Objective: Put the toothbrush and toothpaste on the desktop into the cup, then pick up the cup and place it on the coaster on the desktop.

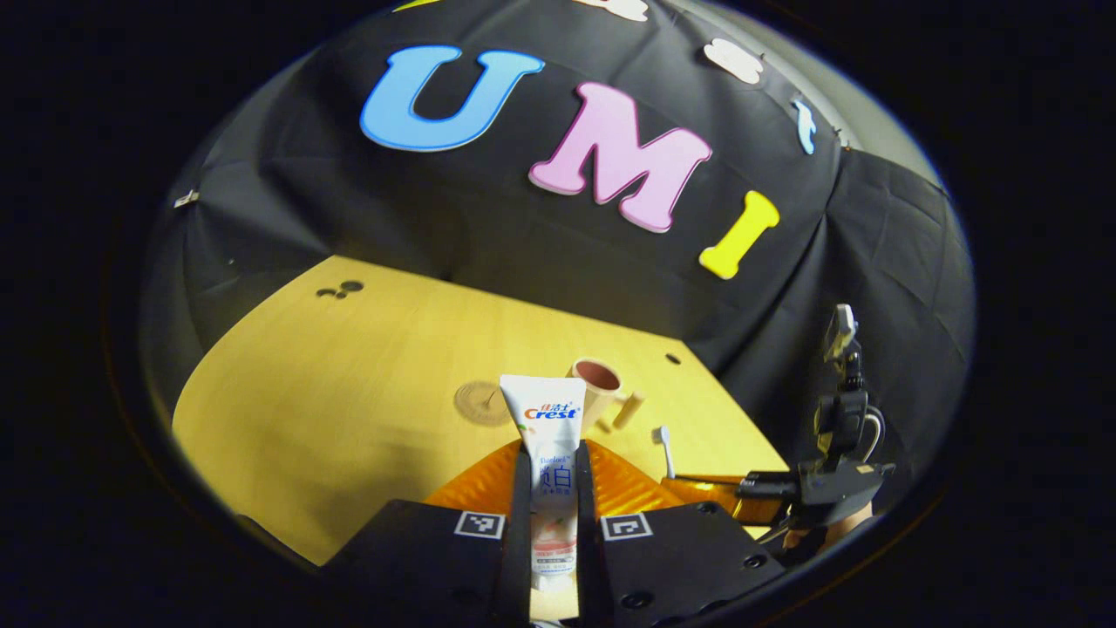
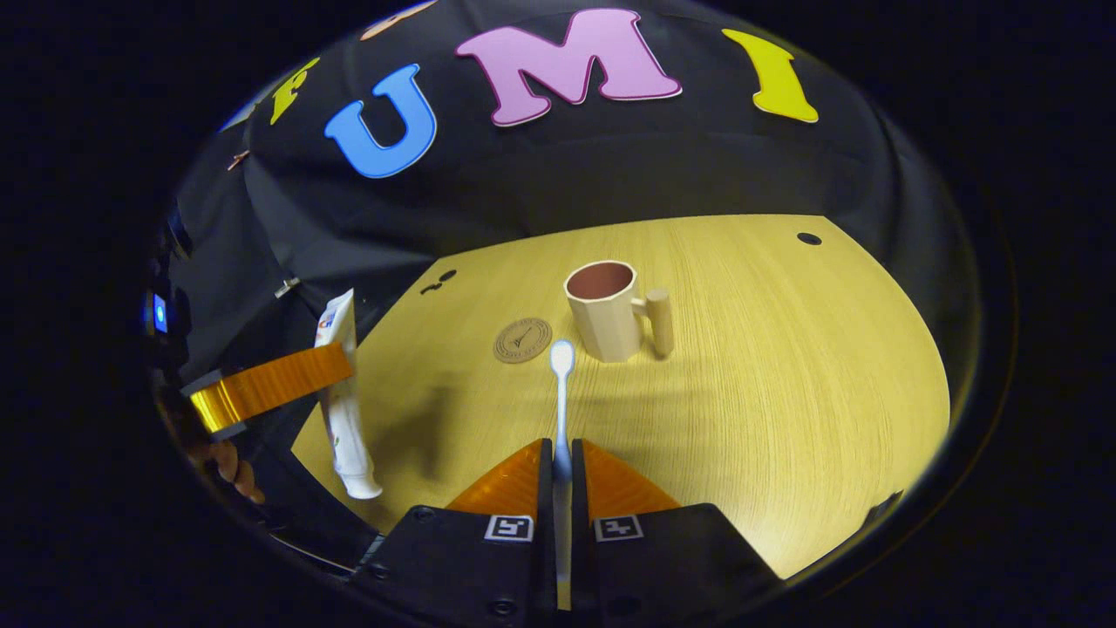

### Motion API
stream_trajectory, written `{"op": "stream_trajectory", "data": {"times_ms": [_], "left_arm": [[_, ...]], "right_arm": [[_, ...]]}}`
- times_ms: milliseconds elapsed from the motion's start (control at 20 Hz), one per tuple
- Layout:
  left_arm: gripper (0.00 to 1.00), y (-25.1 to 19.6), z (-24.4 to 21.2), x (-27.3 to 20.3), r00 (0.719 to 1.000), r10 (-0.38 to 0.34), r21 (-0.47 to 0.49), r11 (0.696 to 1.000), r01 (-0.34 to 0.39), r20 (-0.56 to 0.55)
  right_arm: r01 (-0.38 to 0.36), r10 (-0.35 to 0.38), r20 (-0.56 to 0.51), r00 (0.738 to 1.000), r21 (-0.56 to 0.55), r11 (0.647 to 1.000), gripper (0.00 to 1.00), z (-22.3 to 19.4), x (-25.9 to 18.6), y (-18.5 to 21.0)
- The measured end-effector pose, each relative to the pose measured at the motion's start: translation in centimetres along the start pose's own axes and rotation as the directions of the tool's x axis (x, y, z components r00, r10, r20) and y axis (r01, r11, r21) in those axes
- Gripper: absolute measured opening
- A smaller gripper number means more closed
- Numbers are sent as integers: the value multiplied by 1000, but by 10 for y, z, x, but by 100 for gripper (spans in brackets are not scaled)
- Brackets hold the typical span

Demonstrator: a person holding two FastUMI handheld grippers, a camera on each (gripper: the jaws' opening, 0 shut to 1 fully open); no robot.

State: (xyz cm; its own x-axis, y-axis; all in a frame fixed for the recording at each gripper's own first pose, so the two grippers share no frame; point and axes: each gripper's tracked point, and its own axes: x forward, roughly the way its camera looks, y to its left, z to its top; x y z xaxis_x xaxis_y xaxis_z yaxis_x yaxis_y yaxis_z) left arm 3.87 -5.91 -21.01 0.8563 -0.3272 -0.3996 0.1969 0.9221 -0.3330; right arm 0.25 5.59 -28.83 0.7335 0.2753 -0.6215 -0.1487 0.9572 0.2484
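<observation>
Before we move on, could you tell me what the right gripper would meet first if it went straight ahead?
Probably the cup: the right gripper holds the toothbrush pointing just left of it, with the coaster further left. Depth is unclear.

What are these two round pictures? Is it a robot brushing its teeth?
No robot: a person holds one pinching tool in each hand, and each tool carries a camera looking along its two fingers. In the left gripper view, the left gripper is squeezing a toothpaste tube. In the right gripper view, the right gripper pinches a toothbrush, head pointing away. On the wooden table stand an empty cup with a handle and, beside it, a round coaster.
</observation>
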Motion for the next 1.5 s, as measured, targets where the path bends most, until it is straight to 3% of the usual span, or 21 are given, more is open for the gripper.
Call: {"op": "stream_trajectory", "data": {"times_ms": [50,250,300,350,450,750,900,1100,1500], "left_arm": [[25,-7,14,11,999,-22,14,1000,21,33],[25,-37,61,53,979,-116,34,993,112,169],[21,-42,69,62,970,-135,30,991,132,201],[25,-49,79,67,961,-149,26,989,147,233],[25,-58,93,84,941,-171,23,985,172,290],[25,-51,105,152,915,-142,7,989,151,378],[25,-45,97,197,921,-111,9,993,116,373],[25,-41,69,243,950,-86,27,996,82,299],[27,-39,24,254,976,-73,47,997,65,204]], "right_arm": [[-10,10,17,1000,9,1000,11,6,-2,-1],[-28,26,51,998,31,999,11,12,-11,-11],[-28,26,51,998,29,999,10,11,-12,-13],[-24,23,49,999,28,999,11,10,-12,-18],[-26,25,41,999,38,999,11,12,-9,-25],[-57,55,31,998,47,997,11,14,-12,-42],[-48,46,25,999,55,997,10,14,-12,-53],[-41,40,10,999,64,997,10,15,-13,-62],[-34,33,16,999,89,995,11,21,-8,-71]]}}
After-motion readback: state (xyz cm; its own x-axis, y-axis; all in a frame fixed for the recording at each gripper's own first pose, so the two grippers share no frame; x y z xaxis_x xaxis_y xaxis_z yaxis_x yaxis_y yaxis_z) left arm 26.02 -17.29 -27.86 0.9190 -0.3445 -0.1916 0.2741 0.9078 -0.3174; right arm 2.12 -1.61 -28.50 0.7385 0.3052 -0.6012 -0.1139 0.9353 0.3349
